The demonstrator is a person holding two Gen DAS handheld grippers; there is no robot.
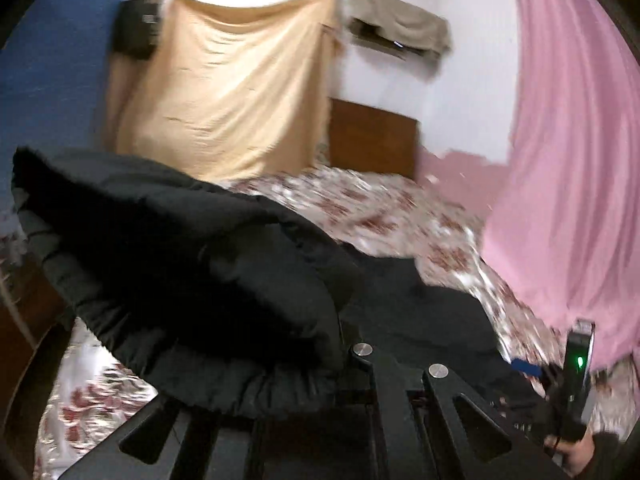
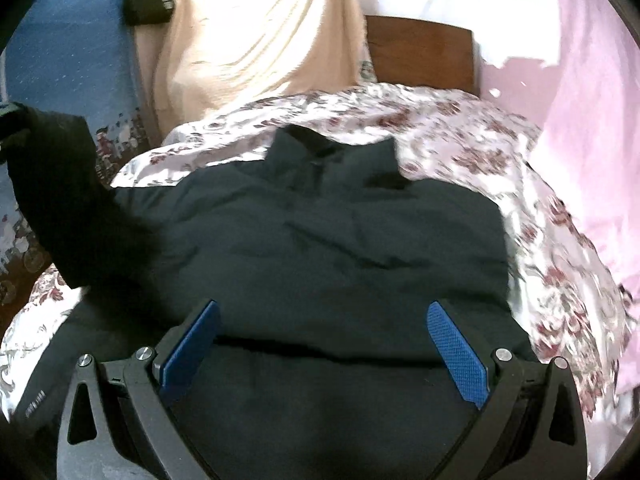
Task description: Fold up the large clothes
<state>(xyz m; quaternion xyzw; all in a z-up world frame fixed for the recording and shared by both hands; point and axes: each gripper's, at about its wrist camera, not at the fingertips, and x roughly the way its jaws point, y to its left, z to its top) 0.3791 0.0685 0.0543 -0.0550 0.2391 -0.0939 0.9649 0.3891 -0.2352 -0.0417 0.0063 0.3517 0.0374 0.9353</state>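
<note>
A large black jacket (image 2: 320,240) lies spread on the flowered bedspread (image 2: 460,128), its collar toward the headboard. My left gripper (image 1: 356,336) is shut on a bulky fold of the jacket (image 1: 180,248) and holds it up off the bed; the cloth hides the fingertips. In the right wrist view that raised fold (image 2: 52,192) hangs at the left. My right gripper (image 2: 324,340) hovers open over the jacket's lower half, and nothing sits between its blue pads (image 2: 192,344). The left wrist view shows the right gripper (image 1: 576,364) at the lower right, with a hand beneath it.
A brown headboard (image 2: 420,48) stands at the far end of the bed. Beige cloth (image 1: 232,88) hangs on the wall behind, a pink curtain (image 1: 568,140) falls along the right side, and a blue wall (image 1: 52,60) is on the left.
</note>
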